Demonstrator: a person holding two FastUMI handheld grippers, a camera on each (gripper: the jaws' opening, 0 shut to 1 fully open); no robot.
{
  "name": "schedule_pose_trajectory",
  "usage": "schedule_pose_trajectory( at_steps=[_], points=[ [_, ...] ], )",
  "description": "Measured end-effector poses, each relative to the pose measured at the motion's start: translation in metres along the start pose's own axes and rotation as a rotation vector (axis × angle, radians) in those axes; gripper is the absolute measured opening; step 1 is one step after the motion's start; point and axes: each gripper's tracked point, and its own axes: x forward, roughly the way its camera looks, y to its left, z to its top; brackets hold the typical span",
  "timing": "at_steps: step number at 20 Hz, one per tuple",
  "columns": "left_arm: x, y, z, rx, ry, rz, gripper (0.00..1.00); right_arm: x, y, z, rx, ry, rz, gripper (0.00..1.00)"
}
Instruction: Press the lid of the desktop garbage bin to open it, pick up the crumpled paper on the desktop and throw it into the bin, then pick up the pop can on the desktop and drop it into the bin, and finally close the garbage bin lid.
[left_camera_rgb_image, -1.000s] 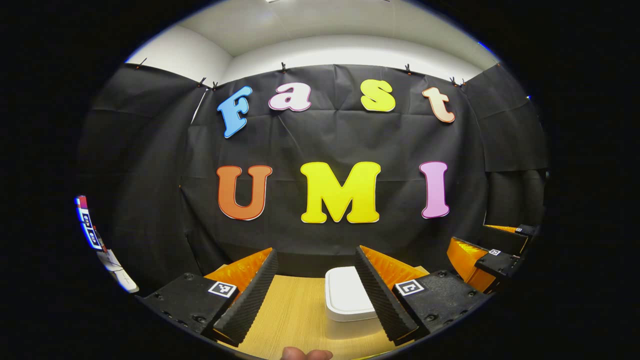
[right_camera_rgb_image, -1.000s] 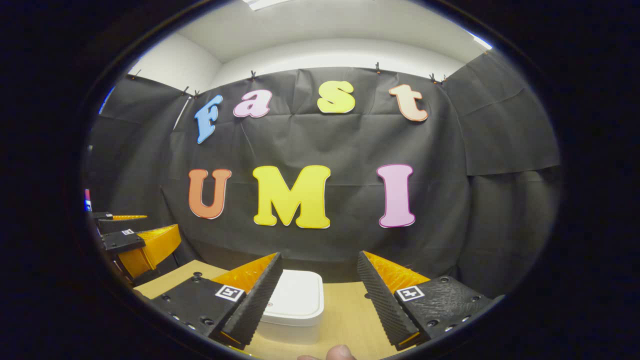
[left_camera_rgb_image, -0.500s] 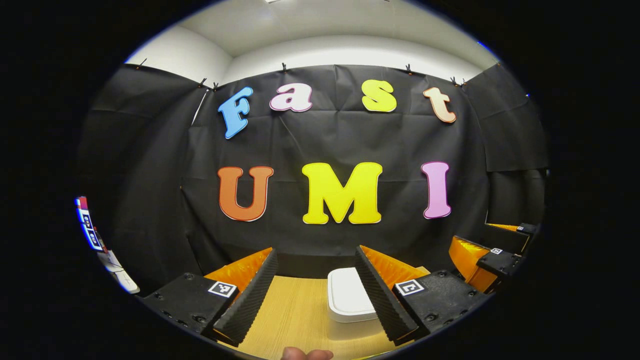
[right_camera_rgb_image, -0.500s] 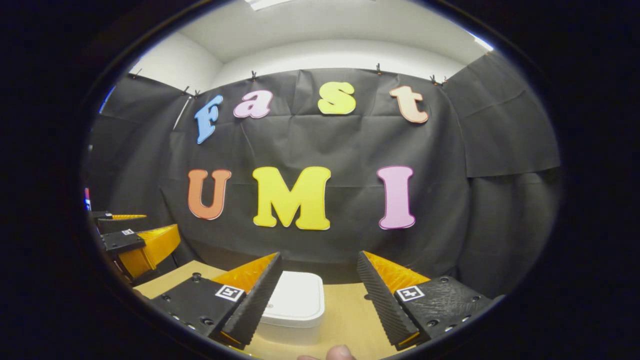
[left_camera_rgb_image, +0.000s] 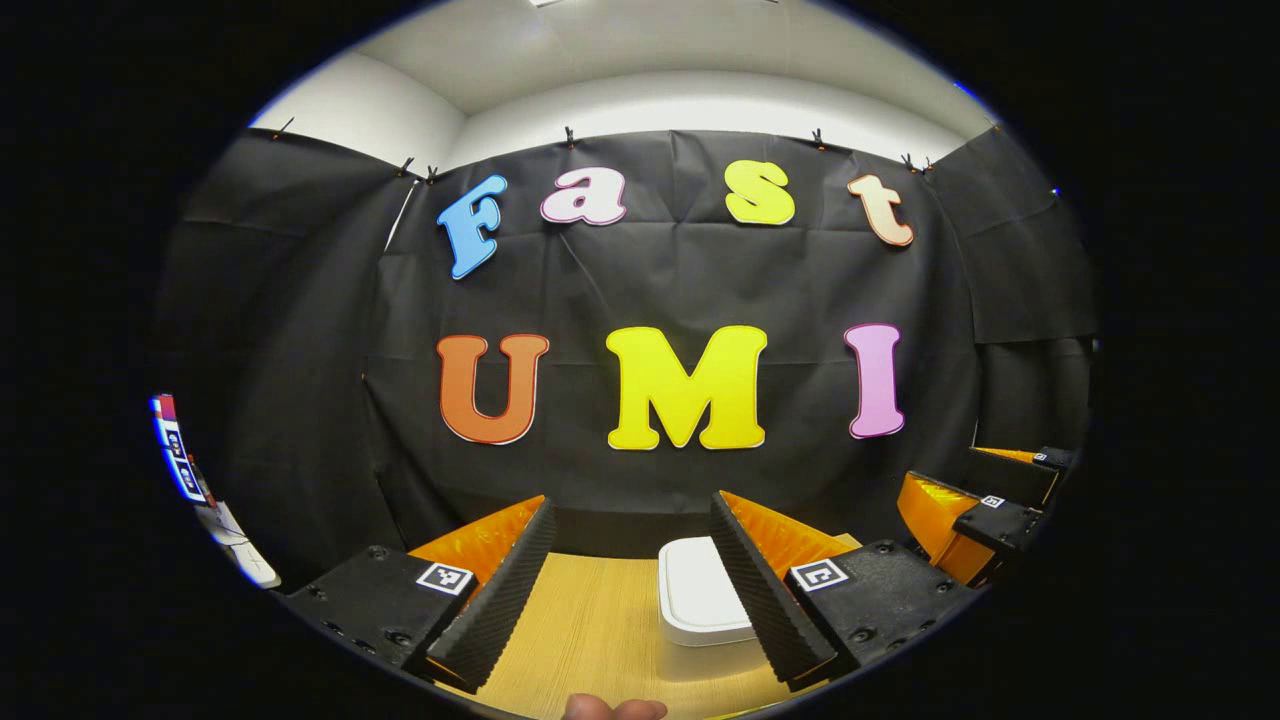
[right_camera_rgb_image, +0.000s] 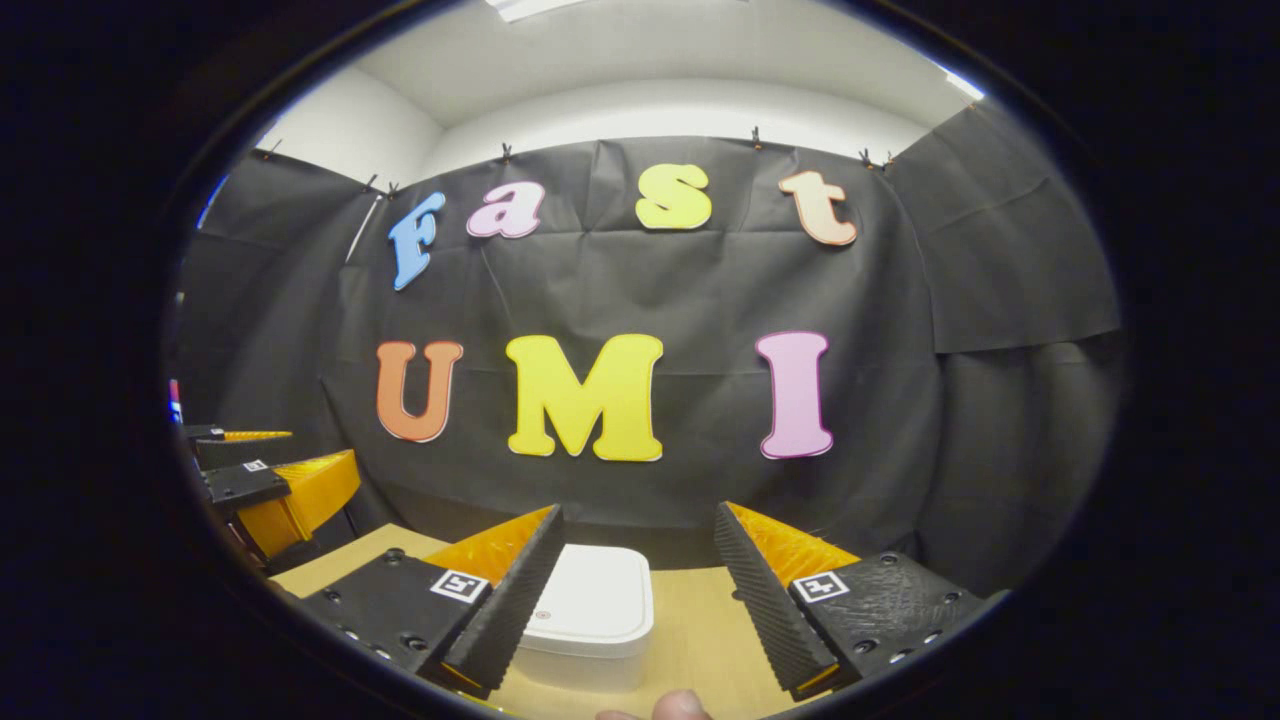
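In the left gripper view, the left claw (left_camera_rgb_image: 630, 590) stands wide, nothing between its two fingers, above the wooden table (left_camera_rgb_image: 590, 630). The white bin (left_camera_rgb_image: 700, 600) sits on the table ahead, its lid (left_camera_rgb_image: 695, 590) flat and closed. The bin lies right of the gap's middle, and the claw's right finger (left_camera_rgb_image: 765, 590) covers the bin's right edge. A fingertip (left_camera_rgb_image: 612, 708) of the person's hand shows at the bottom edge. Far to the right, the right claw (left_camera_rgb_image: 975, 505) is seen from the side, raised near the table's right end, well apart from the bin; its fingers stand apart.

In the right gripper view, the right claw (right_camera_rgb_image: 635, 600) is likewise wide and holds nothing. The bin (right_camera_rgb_image: 590, 620) stands ahead on the table (right_camera_rgb_image: 700, 640), lid (right_camera_rgb_image: 597, 598) down, left of the gap's middle, with the claw's left finger (right_camera_rgb_image: 510, 600) across the bin's left side. A fingertip (right_camera_rgb_image: 680, 705) shows at the bottom edge here too. At the far left, the left claw (right_camera_rgb_image: 265, 470) hangs beyond the table's left corner, fingers parted.

Neither claw touches the bin. The black cloth wall (right_camera_rgb_image: 900, 400) hangs behind the table, close past the bin.
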Motion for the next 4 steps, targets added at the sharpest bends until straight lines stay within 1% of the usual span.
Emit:
schedule_pose_trajectory(
  at_steps=[4],
  points=[
    [0.0006,0.0013,-0.0006,0.000,-0.002,0.008,0.99,0.0001,0.0024,-0.0004,-0.003,-0.002,0.005,0.95]
  ],
)
